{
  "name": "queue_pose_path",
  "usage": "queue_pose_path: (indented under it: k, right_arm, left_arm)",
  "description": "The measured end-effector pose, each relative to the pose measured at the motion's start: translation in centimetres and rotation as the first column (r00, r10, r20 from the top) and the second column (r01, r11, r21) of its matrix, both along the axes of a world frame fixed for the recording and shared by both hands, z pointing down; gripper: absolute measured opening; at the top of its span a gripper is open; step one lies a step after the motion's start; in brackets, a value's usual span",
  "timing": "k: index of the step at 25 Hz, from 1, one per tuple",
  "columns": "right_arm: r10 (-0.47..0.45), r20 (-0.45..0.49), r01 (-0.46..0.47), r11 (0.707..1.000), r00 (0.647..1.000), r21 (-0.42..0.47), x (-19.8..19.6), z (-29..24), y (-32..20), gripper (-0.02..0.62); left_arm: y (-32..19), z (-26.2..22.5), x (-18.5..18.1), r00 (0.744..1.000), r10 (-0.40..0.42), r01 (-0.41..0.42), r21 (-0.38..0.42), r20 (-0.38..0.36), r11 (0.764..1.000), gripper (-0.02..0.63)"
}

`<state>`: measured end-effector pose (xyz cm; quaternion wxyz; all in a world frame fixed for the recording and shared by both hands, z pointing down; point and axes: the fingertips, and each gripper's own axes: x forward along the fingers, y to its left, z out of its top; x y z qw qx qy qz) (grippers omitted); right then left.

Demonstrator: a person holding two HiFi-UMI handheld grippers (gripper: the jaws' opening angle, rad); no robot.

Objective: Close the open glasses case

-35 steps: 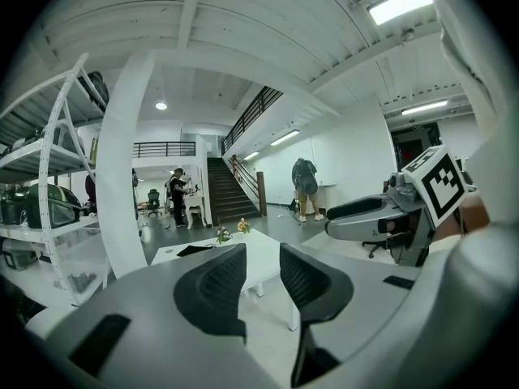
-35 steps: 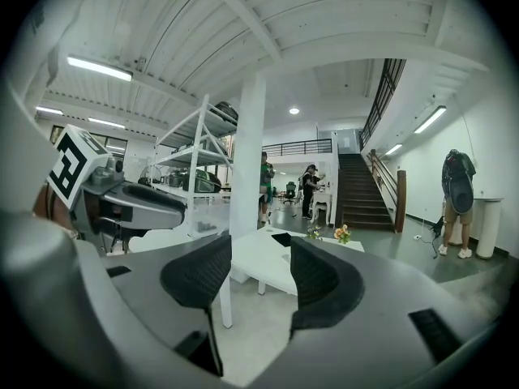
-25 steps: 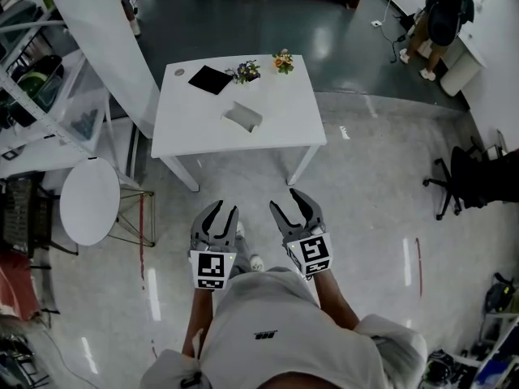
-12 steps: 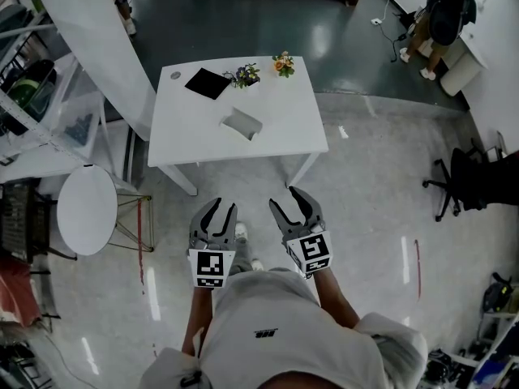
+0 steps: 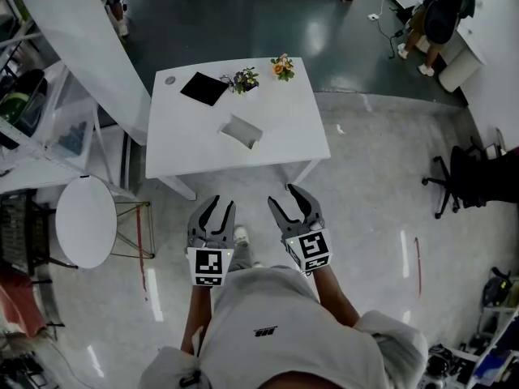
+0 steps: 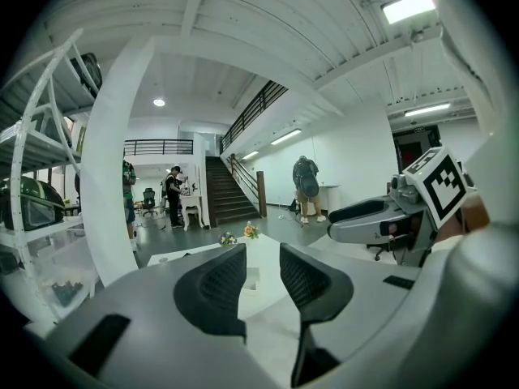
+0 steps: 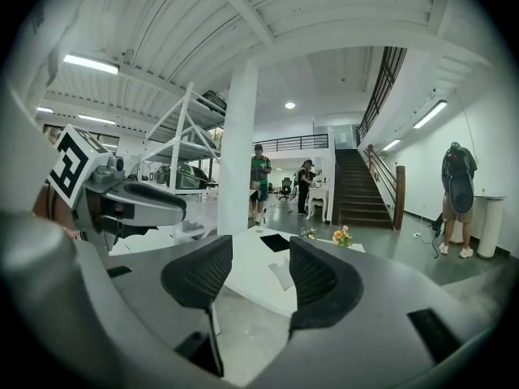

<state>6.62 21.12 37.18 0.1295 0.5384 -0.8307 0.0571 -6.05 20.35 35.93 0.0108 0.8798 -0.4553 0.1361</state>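
An open white glasses case (image 5: 242, 130) lies near the middle of a white table (image 5: 300, 140), well ahead of me; it shows small between the jaws as the case (image 6: 251, 277) and the case (image 7: 281, 275). My left gripper (image 5: 213, 214) and right gripper (image 5: 292, 203) hang side by side over the floor, short of the table's near edge. Both are open with nothing between their fingers. In the left gripper view the right gripper's body (image 6: 381, 217) shows at the right.
On the table's far side lie a black notebook (image 5: 204, 88) and two small flower bunches (image 5: 245, 78) (image 5: 282, 65). A round white side table (image 5: 80, 220) and shelving (image 5: 36, 96) stand left. An office chair (image 5: 466, 181) is right. A person (image 5: 438, 10) stands far back.
The table has slid slightly nearer and lower in the head view as I step toward it. Both grippers keep the same open pose.
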Motion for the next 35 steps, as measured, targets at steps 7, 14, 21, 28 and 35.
queue_pose_path:
  k: [7, 14, 21, 28, 35]
  right_arm:
    - [0.024, 0.012, -0.024, 1.000, 1.000, -0.004, -1.0, -0.2, -3.6, 0.221]
    - [0.048, -0.011, -0.049, 0.998, 0.999, -0.035, -1.0, 0.5, -6.7, 0.221]
    - [0.071, -0.012, -0.071, 0.997, 0.997, -0.029, -1.5, 1.2, -10.0, 0.221]
    - [0.103, -0.014, -0.103, 0.995, 0.995, -0.015, -2.0, 1.5, -13.1, 0.218]
    - [0.128, -0.026, -0.129, 0.991, 0.991, -0.021, -1.8, 1.9, -15.0, 0.218]
  left_arm:
    - [-3.8, 0.3, -0.6, 1.000, 0.025, -0.025, -0.010, -0.003, 1.000, 0.141]
    - [-7.6, 0.6, -0.7, 0.999, 0.052, -0.053, -0.013, -0.006, 0.999, 0.142]
    - [-10.9, 1.3, -0.9, 0.997, 0.080, -0.080, -0.020, -0.015, 0.997, 0.142]
    - [-14.2, 1.7, -1.6, 0.994, 0.106, -0.106, -0.022, -0.020, 0.994, 0.141]
    - [-16.6, 2.1, -1.2, 0.990, 0.134, -0.135, -0.020, -0.033, 0.991, 0.141]
